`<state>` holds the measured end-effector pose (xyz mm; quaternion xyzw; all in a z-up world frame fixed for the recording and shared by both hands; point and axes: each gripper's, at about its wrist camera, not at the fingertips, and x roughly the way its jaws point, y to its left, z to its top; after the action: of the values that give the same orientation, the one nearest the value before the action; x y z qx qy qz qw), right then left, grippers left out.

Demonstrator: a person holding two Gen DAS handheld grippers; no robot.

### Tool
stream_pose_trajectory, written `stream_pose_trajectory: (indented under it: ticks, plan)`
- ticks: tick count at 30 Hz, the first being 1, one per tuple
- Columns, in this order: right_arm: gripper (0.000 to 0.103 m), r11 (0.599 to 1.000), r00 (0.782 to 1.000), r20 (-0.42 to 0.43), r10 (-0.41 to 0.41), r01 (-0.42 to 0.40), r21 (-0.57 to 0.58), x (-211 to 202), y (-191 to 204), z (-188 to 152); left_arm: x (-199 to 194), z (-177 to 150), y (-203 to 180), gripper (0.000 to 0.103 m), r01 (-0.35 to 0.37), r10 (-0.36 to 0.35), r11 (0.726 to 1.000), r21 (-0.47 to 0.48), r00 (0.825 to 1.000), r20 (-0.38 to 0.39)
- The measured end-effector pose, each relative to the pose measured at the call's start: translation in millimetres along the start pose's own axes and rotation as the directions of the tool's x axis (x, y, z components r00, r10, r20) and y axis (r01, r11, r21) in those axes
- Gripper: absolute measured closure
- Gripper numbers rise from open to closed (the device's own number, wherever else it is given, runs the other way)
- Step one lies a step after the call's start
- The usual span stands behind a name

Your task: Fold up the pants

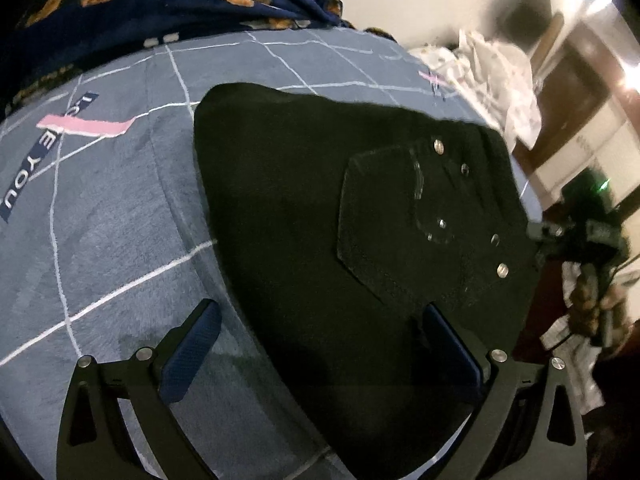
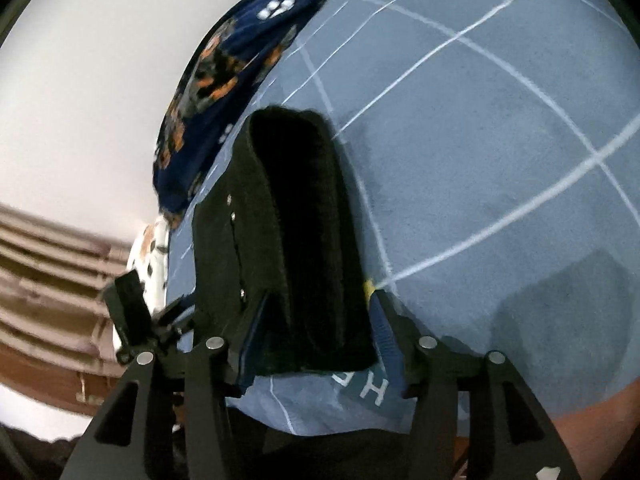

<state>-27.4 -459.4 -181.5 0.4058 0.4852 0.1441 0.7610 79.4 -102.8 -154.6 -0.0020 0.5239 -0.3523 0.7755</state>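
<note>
Grey-blue bedding crossed by thin white lines covers the whole work surface, with one pink stripe and one dark strip of white lettering printed on it, and one navy patterned blanket bunched along its far edge against a pale wall. One pair of black pants lies on the bedding, folded into a compact block; a back pocket and several metal rivets show on its top face. In the right wrist view the folded pants run lengthwise straight away from the camera, near end between the fingers and far, rounded end pointing toward the blanket. Two grippers are in play. The left gripper stands released, its fingers spread wide, one over bare bedding and the other over the pants' near corner. The right gripper straddles the near end of the pants with its jaws parted, the pads apparently not pressing the cloth.
</note>
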Motion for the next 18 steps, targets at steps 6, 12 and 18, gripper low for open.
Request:
stream_pose_trajectory:
  ticks: [6,12,18]
  plan:
    - [0.048,0.999,0.998,-0.054,0.038,-0.04,-0.035,13.4,1.4,9.7,2.8,9.7,7.5,0.003,0.075,-0.075,0.996,-0.042,0.997,0.012]
    - [0.049,0.993,0.994,-0.092,0.063,-0.072,-0.098,30.7,13.9,11.7,10.0,19.1,3.1,0.003,0.13,-0.13,0.99,-0.05,0.991,0.018]
    - [0.062,0.992,0.993,-0.088,0.081,-0.089,-0.093,28.4,6.5,8.4,8.7,17.6,7.0,0.026,0.193,-0.192,0.978,-0.077,0.981,0.025]
